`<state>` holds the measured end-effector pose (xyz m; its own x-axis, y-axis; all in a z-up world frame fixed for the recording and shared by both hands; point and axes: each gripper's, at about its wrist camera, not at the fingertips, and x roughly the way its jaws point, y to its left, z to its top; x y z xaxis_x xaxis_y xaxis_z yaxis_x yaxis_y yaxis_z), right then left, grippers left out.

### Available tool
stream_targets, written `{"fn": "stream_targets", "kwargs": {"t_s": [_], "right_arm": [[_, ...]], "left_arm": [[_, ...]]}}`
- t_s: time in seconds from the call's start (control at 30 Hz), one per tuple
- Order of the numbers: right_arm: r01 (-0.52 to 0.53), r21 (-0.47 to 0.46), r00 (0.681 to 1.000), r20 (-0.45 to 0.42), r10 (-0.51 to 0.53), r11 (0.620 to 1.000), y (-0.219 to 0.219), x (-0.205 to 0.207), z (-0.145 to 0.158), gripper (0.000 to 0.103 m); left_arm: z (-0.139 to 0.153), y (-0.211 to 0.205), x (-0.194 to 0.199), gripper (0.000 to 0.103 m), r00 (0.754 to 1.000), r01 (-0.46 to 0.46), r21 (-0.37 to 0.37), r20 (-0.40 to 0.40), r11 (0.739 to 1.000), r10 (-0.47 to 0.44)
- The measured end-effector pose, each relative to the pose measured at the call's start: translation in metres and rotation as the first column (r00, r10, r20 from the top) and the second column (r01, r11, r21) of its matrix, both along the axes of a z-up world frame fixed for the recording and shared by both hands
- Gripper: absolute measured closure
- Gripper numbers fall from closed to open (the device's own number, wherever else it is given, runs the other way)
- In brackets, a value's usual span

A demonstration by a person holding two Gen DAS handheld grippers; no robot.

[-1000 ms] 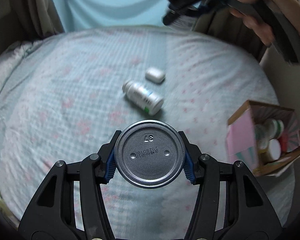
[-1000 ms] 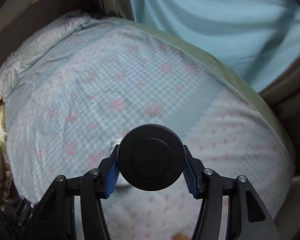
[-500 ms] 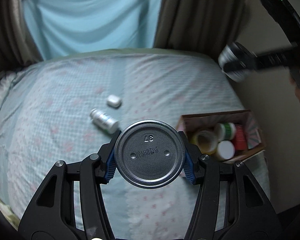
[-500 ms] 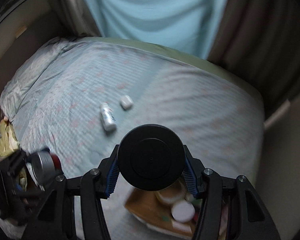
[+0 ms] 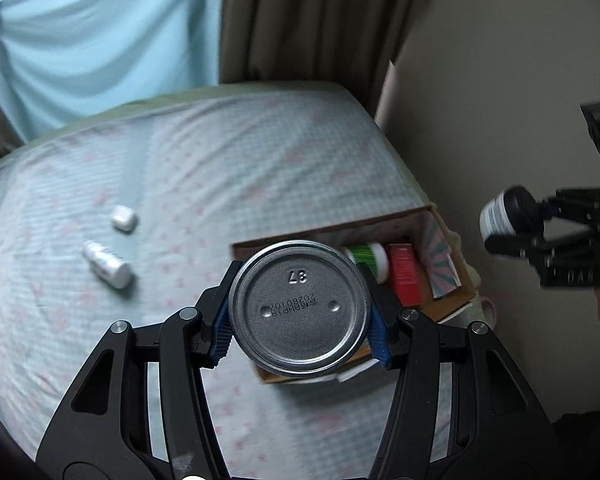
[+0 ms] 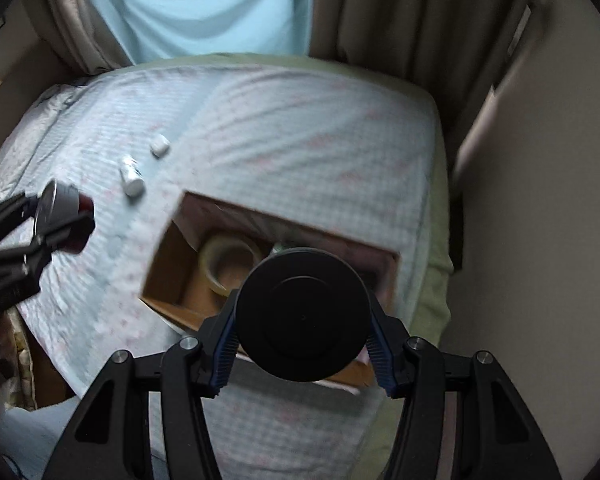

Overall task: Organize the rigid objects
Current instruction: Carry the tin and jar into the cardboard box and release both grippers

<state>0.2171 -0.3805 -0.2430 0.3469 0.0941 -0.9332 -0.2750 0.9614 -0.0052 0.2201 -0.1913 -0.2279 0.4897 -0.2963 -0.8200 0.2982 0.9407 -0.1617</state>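
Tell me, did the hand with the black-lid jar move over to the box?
Yes. The right gripper holds the black-lidded jar over the cardboard box now; a second ago only bedsheet lay beyond it.

Bed (image 6: 300,128) under pale checked sheet with pink flowers; light blue curtain (image 5: 92,36) beside brown drape (image 5: 308,20); beige wall (image 5: 500,80).

Matt metal can (image 5: 298,307), cardboard box (image 6: 172,280), cloth bedsheet (image 5: 228,176)

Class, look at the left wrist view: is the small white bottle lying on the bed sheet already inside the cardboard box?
No, the small white bottle lies on the checked bed sheet, well apart from the cardboard box.
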Motion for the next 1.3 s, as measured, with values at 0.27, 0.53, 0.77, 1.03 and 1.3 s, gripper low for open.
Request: {"fn": "stream_targets", "kwargs": {"t_s": [0.27, 0.53, 0.77, 1.03, 1.3], "right_arm": [[0.063, 0.005, 0.997, -0.055, -0.062, 0.998, -0.042, -0.002, -0.061, 0.051], [0.069, -0.06, 0.997, -0.023, -0.071, 0.996, -0.043, -0.001, -0.115, 0.051], [0.104, -0.076, 0.994, -0.007, -0.105, 0.992, -0.035, -0.001, -0.139, 0.051], [0.142, 0.013, 0.988, 0.063, -0.143, 0.99, -0.031, -0.008, -0.139, 0.007], [0.18, -0.002, 0.973, 0.145, -0.178, 0.984, -0.021, -0.016, -0.131, 0.0]], "left_arm": [[-0.053, -0.051, 0.035, 0.052, 0.995, 0.058, 0.025, -0.088, 0.998, -0.055], [-0.134, -0.071, 0.075, 0.052, 0.977, 0.072, 0.095, -0.209, 0.993, -0.051], [-0.172, -0.073, 0.092, 0.052, 0.955, 0.08, 0.152, -0.294, 0.985, -0.032], [-0.166, -0.081, 0.093, 0.0, 0.946, 0.164, 0.158, -0.305, 0.974, -0.11], [-0.154, -0.055, 0.085, 0.0, 0.952, 0.11, 0.182, -0.303, 0.977, -0.051]]}}
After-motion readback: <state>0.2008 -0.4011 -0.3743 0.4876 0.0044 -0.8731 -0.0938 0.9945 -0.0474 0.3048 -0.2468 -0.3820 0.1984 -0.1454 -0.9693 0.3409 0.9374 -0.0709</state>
